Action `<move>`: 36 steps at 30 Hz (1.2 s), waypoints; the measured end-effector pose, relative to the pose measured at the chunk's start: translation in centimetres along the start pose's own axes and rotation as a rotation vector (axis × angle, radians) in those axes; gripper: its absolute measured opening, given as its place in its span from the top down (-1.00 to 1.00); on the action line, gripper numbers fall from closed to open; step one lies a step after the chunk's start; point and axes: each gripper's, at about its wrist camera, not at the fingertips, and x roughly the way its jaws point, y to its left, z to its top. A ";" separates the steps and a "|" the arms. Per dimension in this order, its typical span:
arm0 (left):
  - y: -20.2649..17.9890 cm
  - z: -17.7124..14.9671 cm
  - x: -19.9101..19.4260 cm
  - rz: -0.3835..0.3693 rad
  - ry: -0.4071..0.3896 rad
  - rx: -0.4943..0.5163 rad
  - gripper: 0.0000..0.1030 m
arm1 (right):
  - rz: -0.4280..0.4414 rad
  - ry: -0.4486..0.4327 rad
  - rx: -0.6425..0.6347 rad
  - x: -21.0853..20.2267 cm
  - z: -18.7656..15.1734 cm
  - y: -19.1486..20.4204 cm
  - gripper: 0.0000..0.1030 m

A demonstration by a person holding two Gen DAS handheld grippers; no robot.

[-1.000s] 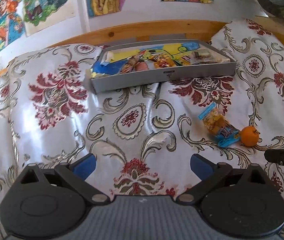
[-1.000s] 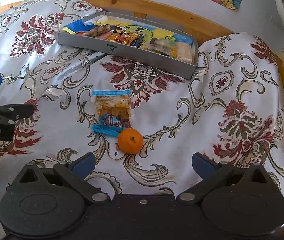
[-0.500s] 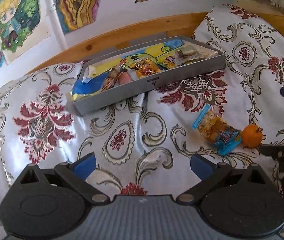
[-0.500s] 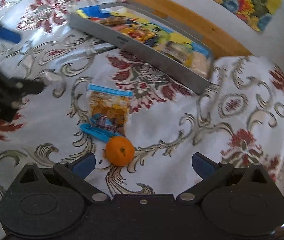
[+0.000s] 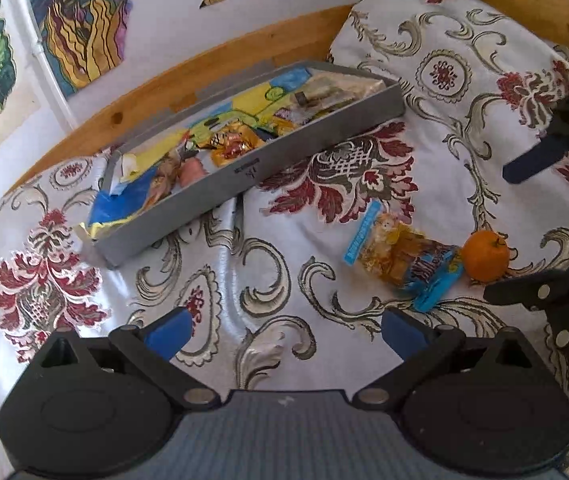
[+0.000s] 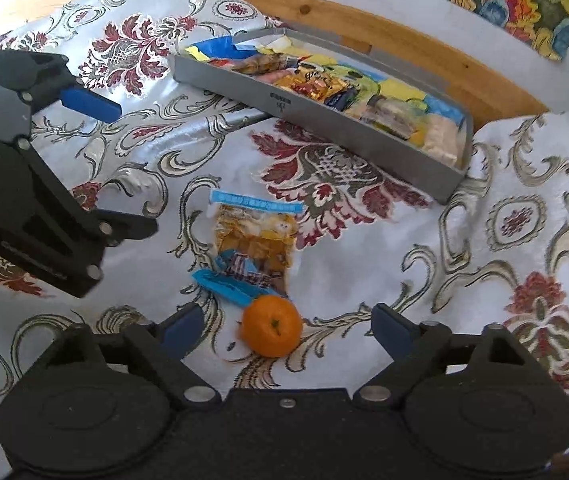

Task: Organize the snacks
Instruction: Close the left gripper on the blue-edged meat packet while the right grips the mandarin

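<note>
right gripper (image 6: 282,326) spread – tangerine (image 6: 272,331) between its fingers | snack packet (image 6: 253,246) touching beyond | left gripper (image 5: 284,330) spread, empty – grey tray (image 5: 324,130) farther off

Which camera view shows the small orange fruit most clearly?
The right wrist view: the orange lies close, between the open right claw's fingers, with its stem dimple visible. The left wrist view shows it smaller, toward the right, beside the snack packet.

the orange (image 6: 271,330) touches the near end of the snack packet (image 6: 255,245), with the tray (image 6: 404,168) behind both.
</note>
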 end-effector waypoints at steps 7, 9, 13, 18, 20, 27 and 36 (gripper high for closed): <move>0.6 0.6 0.9 -0.027 0.034 -0.114 -0.99 | 0.009 0.066 0.045 1.5 -0.3 -0.2 -0.36; 0.5 0.7 0.9 -0.030 0.027 -0.106 -0.99 | 0.005 0.069 0.073 1.7 -0.3 -0.4 -0.18; 0.1 0.9 0.7 -0.038 0.007 -0.052 -0.99 | 0.034 0.088 0.134 2.1 -0.3 -1.1 0.26; -0.5 1.2 0.6 -0.088 -0.015 0.018 -0.99 | 0.062 0.094 0.197 1.9 -0.3 -1.8 0.26; -0.9 1.3 0.7 -0.114 -0.019 0.053 -0.99 | 0.065 0.095 0.218 1.7 -0.2 -2.2 0.26; -2.1 1.6 2.1 -0.207 0.015 0.113 -0.99 | 0.037 0.050 0.287 0.4 0.0 -4.1 0.26; -4.3 2.3 3.9 -0.238 0.029 0.284 -0.99 | 0.026 0.031 0.364 -0.2 0.1 -5.6 0.26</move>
